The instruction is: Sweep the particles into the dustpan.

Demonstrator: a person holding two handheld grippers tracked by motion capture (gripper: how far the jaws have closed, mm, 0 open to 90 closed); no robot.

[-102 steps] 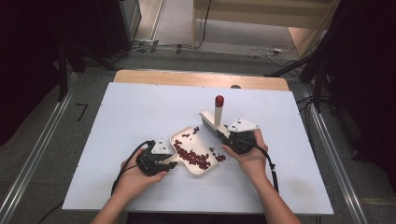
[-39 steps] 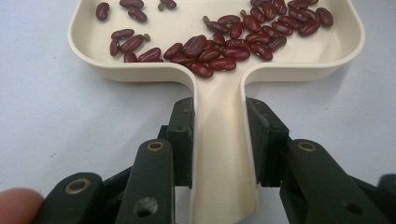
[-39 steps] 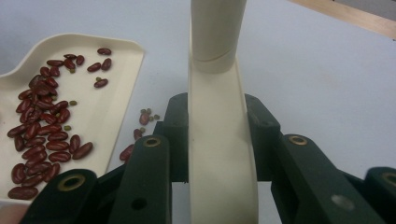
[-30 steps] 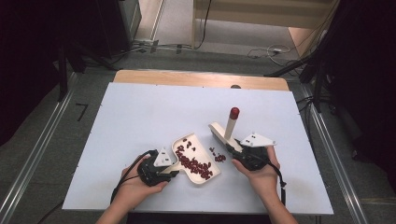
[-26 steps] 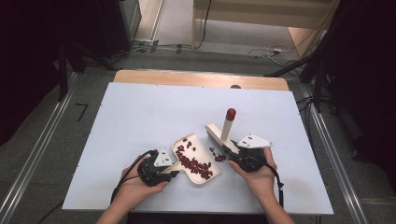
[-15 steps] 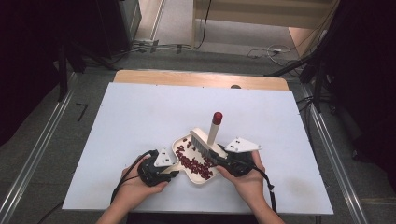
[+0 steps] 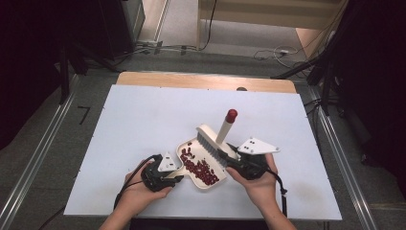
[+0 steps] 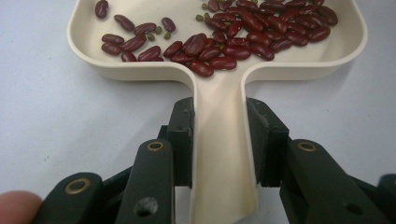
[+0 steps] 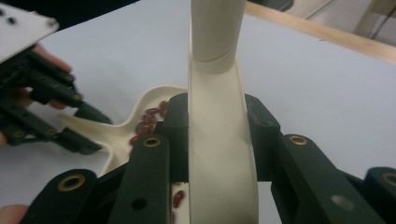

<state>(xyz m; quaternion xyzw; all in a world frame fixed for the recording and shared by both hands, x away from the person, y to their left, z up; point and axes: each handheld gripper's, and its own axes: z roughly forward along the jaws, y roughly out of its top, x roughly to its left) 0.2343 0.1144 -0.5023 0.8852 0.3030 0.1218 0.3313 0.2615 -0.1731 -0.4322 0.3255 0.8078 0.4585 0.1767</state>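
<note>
A cream dustpan (image 7: pixel 211 185) lies at the table's front middle, with red kidney beans (image 7: pixel 201 170) heaped in it. My left gripper (image 7: pixel 179 174) is shut on its flat handle (image 8: pixel 219 154), one pad on each side. A few small green beans (image 8: pixel 159 32) lie among the red beans (image 8: pixel 243 37). My right gripper (image 7: pixel 231 161) is shut on a cream hand brush (image 7: pixel 209 138), whose red-tipped handle (image 7: pixel 231 115) points up and away. The bristles sit over the pan's far right rim. In the right gripper view the brush (image 9: pixel 217 116) runs up between the pads, and the dustpan (image 9: pixel 122 131) and left gripper (image 9: pixel 92 130) show at the left.
The white table top (image 7: pixel 158 115) stretches wide behind and to both sides of the pan. A wooden strip (image 7: pixel 206 81) runs along its far edge. Metal rails (image 7: pixel 43 158) flank the table on the floor, and cables lie beyond the far end.
My right gripper has carried the brush left from the table beside the pan to the pan's far right rim and lifted it a little. The left gripper and pan have stayed put.
</note>
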